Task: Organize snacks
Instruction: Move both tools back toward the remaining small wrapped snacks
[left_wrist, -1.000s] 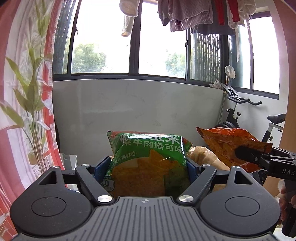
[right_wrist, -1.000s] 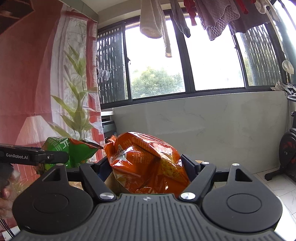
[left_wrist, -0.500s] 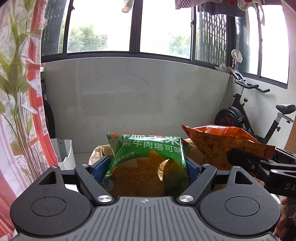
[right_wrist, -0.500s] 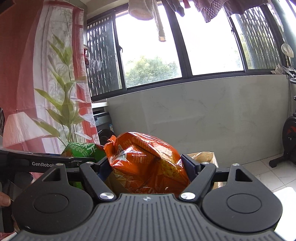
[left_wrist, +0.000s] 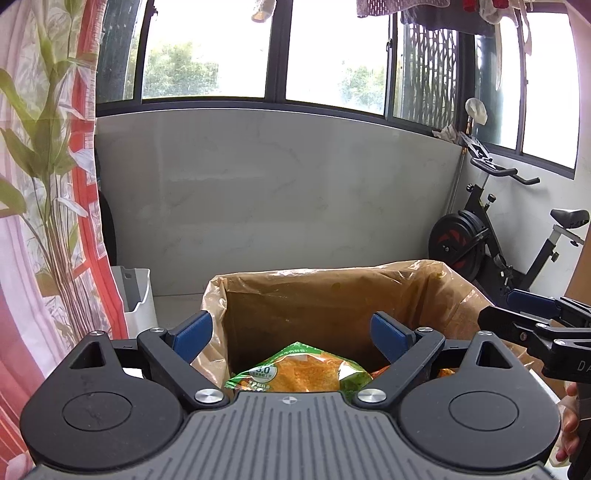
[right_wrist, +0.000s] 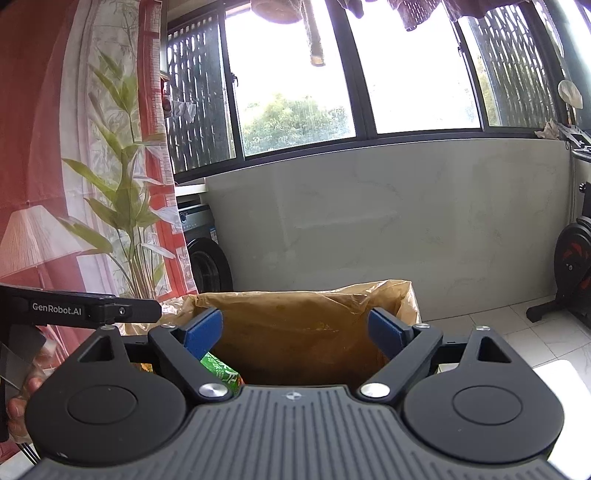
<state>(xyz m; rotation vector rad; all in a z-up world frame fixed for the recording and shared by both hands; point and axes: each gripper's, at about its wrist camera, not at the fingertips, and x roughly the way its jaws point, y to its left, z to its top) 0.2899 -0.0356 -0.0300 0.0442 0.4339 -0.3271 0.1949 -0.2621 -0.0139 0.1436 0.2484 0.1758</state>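
Left view: orange bag (left_wrist: 380, 372) beside green bag (left_wrist: 299, 369); right: green only

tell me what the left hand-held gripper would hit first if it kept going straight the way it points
Most likely the far inner wall of the lined cardboard box. The left hand-held gripper, its jaws opening with nothing between them, aims over the green snack bag lying lower in the box. Depth is hard to judge.

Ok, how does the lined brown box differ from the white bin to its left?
The brown box is wide, plastic-lined and holds a green snack bag; the white bin is narrower, its contents hidden. The box sits straight ahead; the bin stands beside the curtain. Both are open-topped.
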